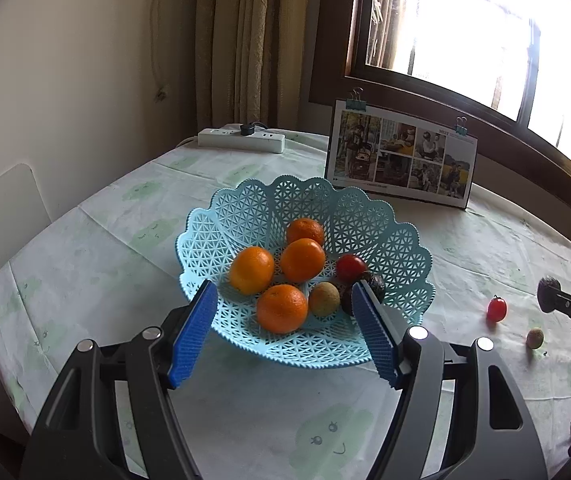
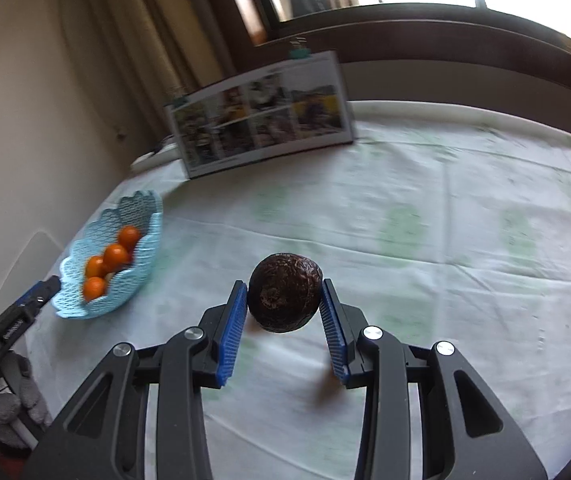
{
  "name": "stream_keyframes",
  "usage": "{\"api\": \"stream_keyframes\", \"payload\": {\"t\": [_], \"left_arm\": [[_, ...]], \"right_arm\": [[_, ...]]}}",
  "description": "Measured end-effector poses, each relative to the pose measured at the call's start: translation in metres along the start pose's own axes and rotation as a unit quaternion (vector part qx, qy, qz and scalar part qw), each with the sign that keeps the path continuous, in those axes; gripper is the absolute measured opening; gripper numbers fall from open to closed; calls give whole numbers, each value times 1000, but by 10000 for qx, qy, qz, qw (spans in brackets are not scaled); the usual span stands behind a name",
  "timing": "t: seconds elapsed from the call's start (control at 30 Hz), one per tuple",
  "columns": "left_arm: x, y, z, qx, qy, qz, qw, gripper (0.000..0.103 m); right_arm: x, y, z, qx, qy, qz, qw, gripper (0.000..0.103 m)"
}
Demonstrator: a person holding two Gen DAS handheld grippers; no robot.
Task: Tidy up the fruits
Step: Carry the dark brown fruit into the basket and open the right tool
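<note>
Two tools: right tool (image 2: 283,300) clamps avocado (image 2: 284,292) above tablecloth (image 2: 445,240); left tool (image 1: 283,308) wide over basket (image 1: 385,220).

1. Pale blue lattice-patterned plastic basket (image 1: 381,216).
2. Four bright orange round oranges (image 1: 302,260).
3. Dark brown wrinkled round fruit (image 2: 284,298).
4. White tablecloth (image 1: 245,400) printed with faint green smiling clouds.
5. Ridged blue gripper pads (image 2: 232,332).

left wrist: above the counter's near edge, looking forward and down, close on the blue basket (image 1: 381,216) | right wrist: low over the counter, facing the window wall, basket (image 2: 145,216) off to its left | shared: basket, photo board (image 1: 401,154) (image 2: 261,116), tablecloth
</note>
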State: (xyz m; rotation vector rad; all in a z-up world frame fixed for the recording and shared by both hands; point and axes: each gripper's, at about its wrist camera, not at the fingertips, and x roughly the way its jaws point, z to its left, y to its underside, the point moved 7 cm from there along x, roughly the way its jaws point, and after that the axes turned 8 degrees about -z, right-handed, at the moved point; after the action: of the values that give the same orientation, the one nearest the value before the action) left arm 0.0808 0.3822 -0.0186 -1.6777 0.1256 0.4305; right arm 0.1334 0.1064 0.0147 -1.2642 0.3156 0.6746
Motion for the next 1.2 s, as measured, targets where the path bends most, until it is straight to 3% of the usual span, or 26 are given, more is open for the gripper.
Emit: {"api": "stream_keyframes", "payload": {"t": [0.13, 0.37, 0.6, 0.87, 1.2], "left_arm": [[-4, 3, 6, 167, -117, -67, 9998, 81], [-13, 3, 14, 358, -183, -209, 9990, 81], [-13, 9, 30, 230, -215, -129, 9994, 81], [-9, 14, 47, 47, -286, -60, 9996, 82], [-6, 12, 41, 59, -209, -67, 9997, 86]], "right_arm": [[7, -7, 49, -220, -422, 0, 9989, 38], [27, -6, 124, -582, -987, 187, 9932, 38], [44, 3, 172, -837, -1269, 371, 9877, 37], [61, 11, 191, -881, -1360, 548, 9853, 38], [56, 13, 169, -723, -1224, 539, 9884, 38]]}}
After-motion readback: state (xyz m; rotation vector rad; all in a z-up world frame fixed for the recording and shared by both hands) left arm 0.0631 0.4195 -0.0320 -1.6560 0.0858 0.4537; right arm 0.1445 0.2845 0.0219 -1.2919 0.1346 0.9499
